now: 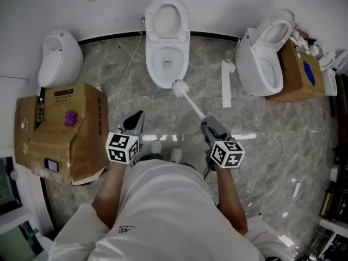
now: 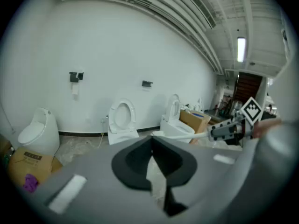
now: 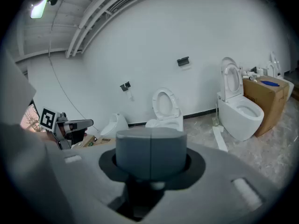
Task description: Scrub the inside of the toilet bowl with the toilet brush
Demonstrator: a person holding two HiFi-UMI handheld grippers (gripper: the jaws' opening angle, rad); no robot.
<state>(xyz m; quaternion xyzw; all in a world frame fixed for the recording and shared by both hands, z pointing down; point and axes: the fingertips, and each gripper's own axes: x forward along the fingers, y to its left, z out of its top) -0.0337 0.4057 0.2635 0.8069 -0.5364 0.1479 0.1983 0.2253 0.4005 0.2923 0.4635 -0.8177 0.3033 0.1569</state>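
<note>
A white toilet [image 1: 167, 53] stands against the far wall with its seat and lid up and its bowl open. The toilet brush [image 1: 180, 87] has its white head on the floor just in front of the bowl's front rim, outside the bowl. Its white handle slants back to my right gripper [image 1: 209, 127], which is shut on the handle. My left gripper [image 1: 134, 122] hangs to the left, shut and holding nothing. In the left gripper view the brush handle [image 2: 187, 135] runs from the right gripper [image 2: 223, 130] towards the toilet [image 2: 121, 122]. In the right gripper view the toilet [image 3: 164, 111] lies beyond the closed jaws.
A second toilet [image 1: 266, 53] stands to the right with a cardboard box [image 1: 298, 75] behind it. A white urinal-like fixture [image 1: 60, 58] and a large cardboard box [image 1: 68, 132] carrying a purple object [image 1: 70, 118] are at the left. A white strip [image 1: 226, 86] lies on the marble floor.
</note>
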